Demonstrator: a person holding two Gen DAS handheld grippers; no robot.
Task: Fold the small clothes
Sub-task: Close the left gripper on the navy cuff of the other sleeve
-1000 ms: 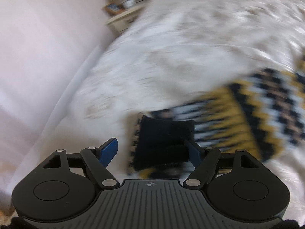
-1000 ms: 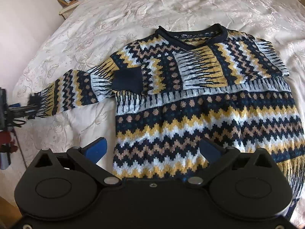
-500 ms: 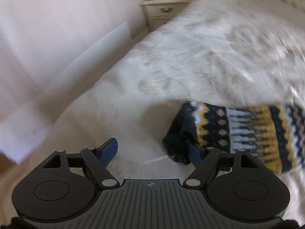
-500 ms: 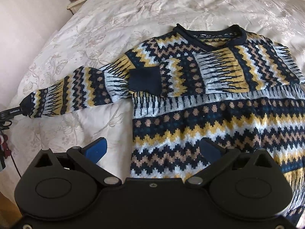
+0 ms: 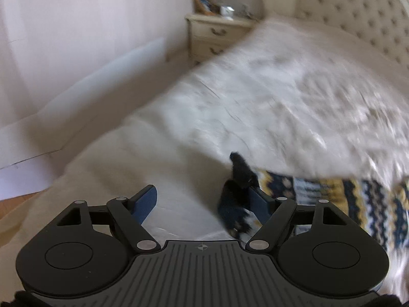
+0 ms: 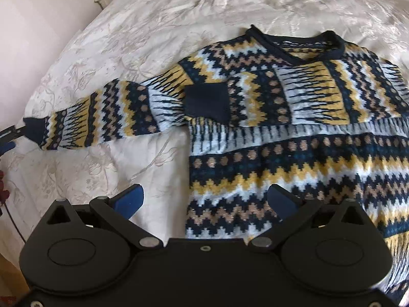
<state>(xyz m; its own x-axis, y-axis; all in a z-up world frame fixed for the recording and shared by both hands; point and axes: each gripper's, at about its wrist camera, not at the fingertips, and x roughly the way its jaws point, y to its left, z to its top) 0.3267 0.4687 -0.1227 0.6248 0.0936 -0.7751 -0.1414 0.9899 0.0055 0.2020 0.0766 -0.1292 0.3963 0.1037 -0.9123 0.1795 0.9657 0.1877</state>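
A knitted sweater (image 6: 294,133) in navy, yellow, white and tan zigzags lies flat on the bed. Its right sleeve is folded across the chest, dark cuff (image 6: 207,102) on top. Its left sleeve (image 6: 107,117) stretches out to the left. My left gripper (image 5: 202,199) is open at that sleeve's navy cuff (image 5: 237,192); the cuff hangs against the right finger (image 5: 258,199), and the left finger is apart from it. The left gripper's tip also shows at the far left of the right wrist view (image 6: 10,138). My right gripper (image 6: 204,202) is open and empty above the sweater's lower left part.
The cream bedspread (image 6: 158,25) covers the bed. A bedside table (image 5: 217,38) with a picture frame and small items stands by the pale wall. A tufted headboard (image 5: 358,18) is at the back. The bed's left edge drops to the floor (image 5: 15,204).
The left sleeve has been drawn out leftward and straightened. The left gripper has swung toward the bed's edge, the cuff now only at its right finger. The right gripper moved closer over the sweater.
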